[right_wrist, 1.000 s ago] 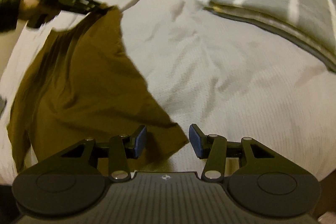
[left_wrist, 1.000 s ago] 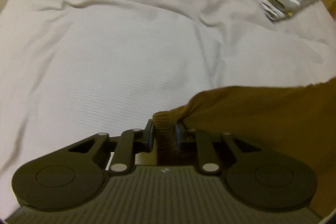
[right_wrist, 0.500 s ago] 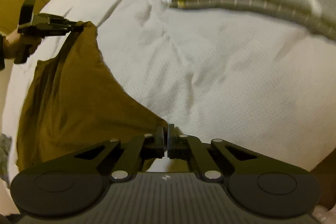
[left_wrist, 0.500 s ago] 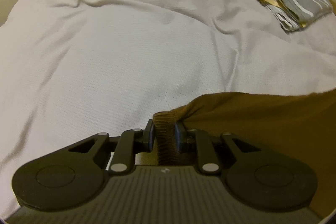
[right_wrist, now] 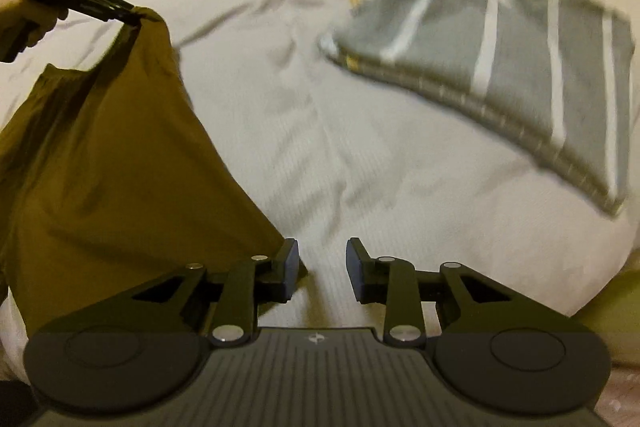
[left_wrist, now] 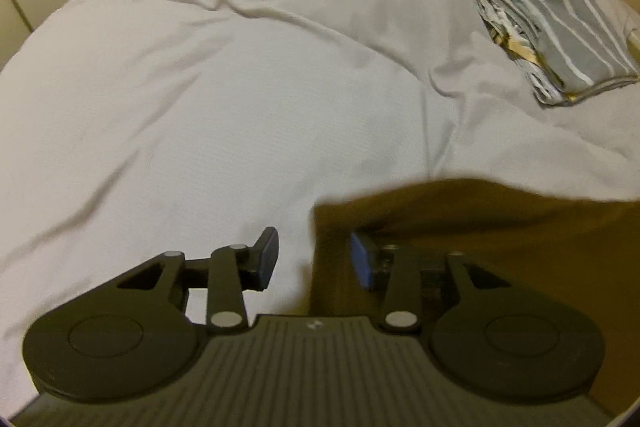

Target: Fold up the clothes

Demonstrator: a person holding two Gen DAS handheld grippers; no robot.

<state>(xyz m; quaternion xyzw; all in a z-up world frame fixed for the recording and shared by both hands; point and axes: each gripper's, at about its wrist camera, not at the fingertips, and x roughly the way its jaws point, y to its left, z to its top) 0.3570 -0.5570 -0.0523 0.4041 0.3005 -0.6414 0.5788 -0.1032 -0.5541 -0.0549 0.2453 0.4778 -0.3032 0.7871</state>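
Note:
A brown garment (left_wrist: 480,239) lies at the lower right of the left wrist view. My left gripper (left_wrist: 315,261) stands open, the cloth's edge running down between its fingers and behind the right pad (left_wrist: 362,261). In the right wrist view the brown garment (right_wrist: 100,155) hangs in a sheet from the left gripper's (right_wrist: 132,17) tips, held up by a hand (right_wrist: 24,11). My right gripper (right_wrist: 322,265) is open over the white bedcover (right_wrist: 300,147), nothing between its pads. The garment's lower corner ends beside its left finger (right_wrist: 290,265).
A folded grey garment with white stripes (left_wrist: 560,27) lies on the bedcover (left_wrist: 240,87) at the far right; the same folded striped garment (right_wrist: 500,75) shows blurred up close. The bed's edge drops off at the lower right. Cupboards stand beyond the bed, top left.
Both grippers have opened: the left was shut on the brown garment's ribbed edge, the right was shut at its lower corner half a second ago. Both cameras have risen and pulled back.

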